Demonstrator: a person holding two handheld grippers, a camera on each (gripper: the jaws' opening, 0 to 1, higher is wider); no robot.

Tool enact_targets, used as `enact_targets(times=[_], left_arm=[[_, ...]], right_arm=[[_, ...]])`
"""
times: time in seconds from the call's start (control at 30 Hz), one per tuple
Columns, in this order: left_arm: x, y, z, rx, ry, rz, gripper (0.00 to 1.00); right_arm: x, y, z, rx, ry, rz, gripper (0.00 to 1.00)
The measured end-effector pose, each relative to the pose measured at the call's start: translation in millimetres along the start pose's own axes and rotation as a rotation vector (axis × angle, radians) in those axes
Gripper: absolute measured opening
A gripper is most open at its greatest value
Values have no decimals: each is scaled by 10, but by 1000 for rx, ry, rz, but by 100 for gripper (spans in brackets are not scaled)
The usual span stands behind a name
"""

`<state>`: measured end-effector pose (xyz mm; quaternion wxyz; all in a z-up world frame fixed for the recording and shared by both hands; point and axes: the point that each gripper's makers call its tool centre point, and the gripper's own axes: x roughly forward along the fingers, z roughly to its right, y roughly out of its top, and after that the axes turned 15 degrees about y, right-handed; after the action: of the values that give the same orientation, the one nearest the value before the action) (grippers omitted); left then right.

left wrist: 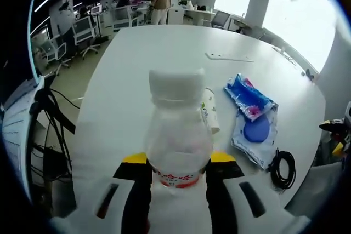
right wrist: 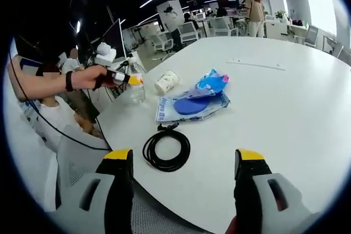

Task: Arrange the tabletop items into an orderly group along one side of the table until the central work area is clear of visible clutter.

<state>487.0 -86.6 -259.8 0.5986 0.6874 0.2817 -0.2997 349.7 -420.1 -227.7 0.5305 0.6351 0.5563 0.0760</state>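
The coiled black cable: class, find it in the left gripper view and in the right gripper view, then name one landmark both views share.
Left gripper view: coiled black cable lies at lower right, near the table edge.
Right gripper view: lower centre-left, just above the right tongs.
Shared landmark: the blue plastic packet lying on the white table.

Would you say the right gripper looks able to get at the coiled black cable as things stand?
Probably yes. The right gripper has its jaws open, and the coiled black cable lies on bare white table just ahead, near the edge, slightly toward the left jaw, with nothing between them. The left gripper is busy holding the clear bottle farther off.
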Motion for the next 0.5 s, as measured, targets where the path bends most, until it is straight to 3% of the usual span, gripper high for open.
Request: enact_targets(times=[0.5], left_arm=[[-142,-170,43,52,14,19,38]], right_arm=[[7,-22,-10,2,6,4,75]])
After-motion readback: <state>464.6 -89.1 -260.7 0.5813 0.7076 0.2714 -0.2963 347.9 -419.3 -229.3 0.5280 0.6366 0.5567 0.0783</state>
